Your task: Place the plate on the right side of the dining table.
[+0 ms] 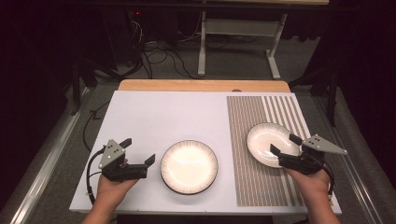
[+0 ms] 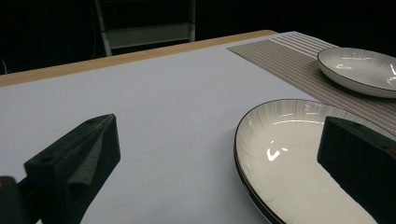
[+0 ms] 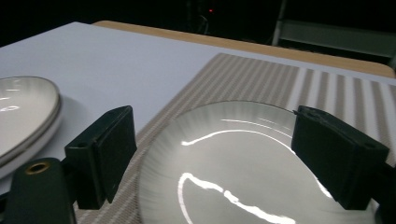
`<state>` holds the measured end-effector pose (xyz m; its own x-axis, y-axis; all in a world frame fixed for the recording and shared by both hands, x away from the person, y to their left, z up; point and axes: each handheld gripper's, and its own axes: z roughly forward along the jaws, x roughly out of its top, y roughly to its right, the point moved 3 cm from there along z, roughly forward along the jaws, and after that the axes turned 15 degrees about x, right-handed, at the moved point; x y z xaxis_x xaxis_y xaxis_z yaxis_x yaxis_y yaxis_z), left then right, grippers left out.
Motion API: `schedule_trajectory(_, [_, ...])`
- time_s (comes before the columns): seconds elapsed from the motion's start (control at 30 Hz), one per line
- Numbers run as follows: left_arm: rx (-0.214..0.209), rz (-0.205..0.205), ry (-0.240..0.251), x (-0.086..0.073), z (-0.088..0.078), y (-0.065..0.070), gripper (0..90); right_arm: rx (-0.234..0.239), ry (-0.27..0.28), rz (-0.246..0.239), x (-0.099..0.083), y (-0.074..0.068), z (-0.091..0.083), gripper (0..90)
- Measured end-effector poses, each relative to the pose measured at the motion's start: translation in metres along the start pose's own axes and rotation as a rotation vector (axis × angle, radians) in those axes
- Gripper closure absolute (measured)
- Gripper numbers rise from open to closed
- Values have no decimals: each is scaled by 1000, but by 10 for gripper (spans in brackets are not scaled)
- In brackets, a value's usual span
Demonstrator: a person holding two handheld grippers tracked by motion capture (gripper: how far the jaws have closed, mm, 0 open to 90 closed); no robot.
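Closing in on two plates, both hand-held grippers spread.

The small plate [image 1: 270, 143] is sitting on the striped mat [image 1: 252, 182] at 3 o'clock; I'm bracketing its near rim with my right hand-held gripper [image 1: 285, 145], keeping level. The large plate [image 1: 189, 166] is lying centre, my left hand-held gripper [image 1: 138, 151] spread at its 9 o'clock.

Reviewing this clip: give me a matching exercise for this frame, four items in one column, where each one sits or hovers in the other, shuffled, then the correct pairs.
Items:
1. large plate
2. smaller plate
3. left gripper
4. right gripper

Places:
A. on the striped placemat
B. open, jaws over the near right rim of the plate on the mat
C. on the plain white surface, near the front middle
D. open, just left of the plate on the white surface

Pairs: 1-C, 2-A, 3-D, 4-B
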<state>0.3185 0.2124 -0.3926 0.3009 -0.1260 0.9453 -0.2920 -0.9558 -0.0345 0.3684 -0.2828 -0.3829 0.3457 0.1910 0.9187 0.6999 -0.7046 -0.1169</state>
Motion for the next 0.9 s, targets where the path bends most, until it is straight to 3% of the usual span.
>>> schedule_trajectory(0.13, [1,14,7,1,-2,3,1,49,5,-18,6,-25,10,9])
schedule_trajectory(0.33, [-15,23,18,3,-5,8,0,87,26,-64,11,-66,22,8])
schedule_trajectory(0.47, [-17,46,19,1,-7,11,1,136,39,-95,10,-86,28,8])
schedule_trajectory(0.57, [-25,42,19,0,-8,13,1,143,36,-103,8,-90,29,9])
schedule_trajectory(0.9, [-19,60,19,-1,-9,18,1,128,55,-89,5,-79,23,11])
